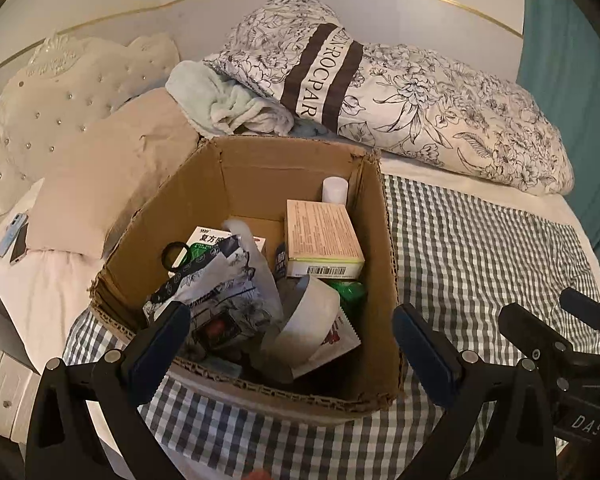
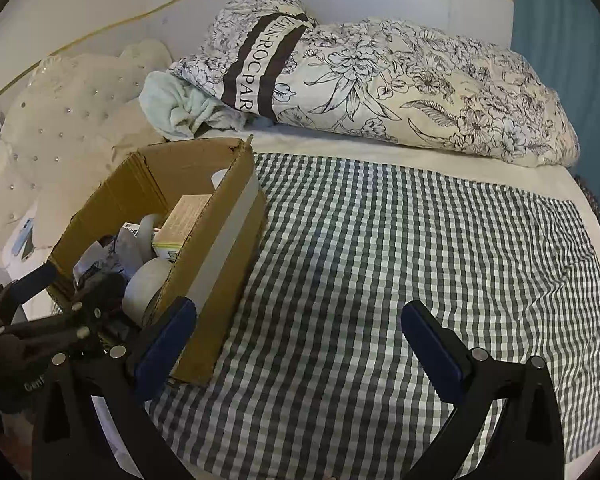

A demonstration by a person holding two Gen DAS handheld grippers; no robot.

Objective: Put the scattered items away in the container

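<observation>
from my left wrist camera i see the cardboard box (image 1: 252, 216) on a green gingham cloth (image 1: 480, 248) spread over the bed, with medicine boxes, a tape roll (image 1: 312, 320) and packets inside; my left gripper (image 1: 290, 344) hangs over it, jaws apart and empty. from the right wrist camera, my right gripper (image 2: 298, 344) gapes wide over bare gingham cloth, a floral duvet (image 2: 400, 84) beyond against the white wall.

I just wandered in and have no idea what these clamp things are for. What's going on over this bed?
A person is tidying loose items into a cardboard box on the checked cloth, using two hand-held grippers. The left gripper hangs open over the box, which already holds medicine cartons, a tape roll and packets. The right gripper is open and empty over bare cloth beside the box. Nothing loose shows on the cloth.
</observation>
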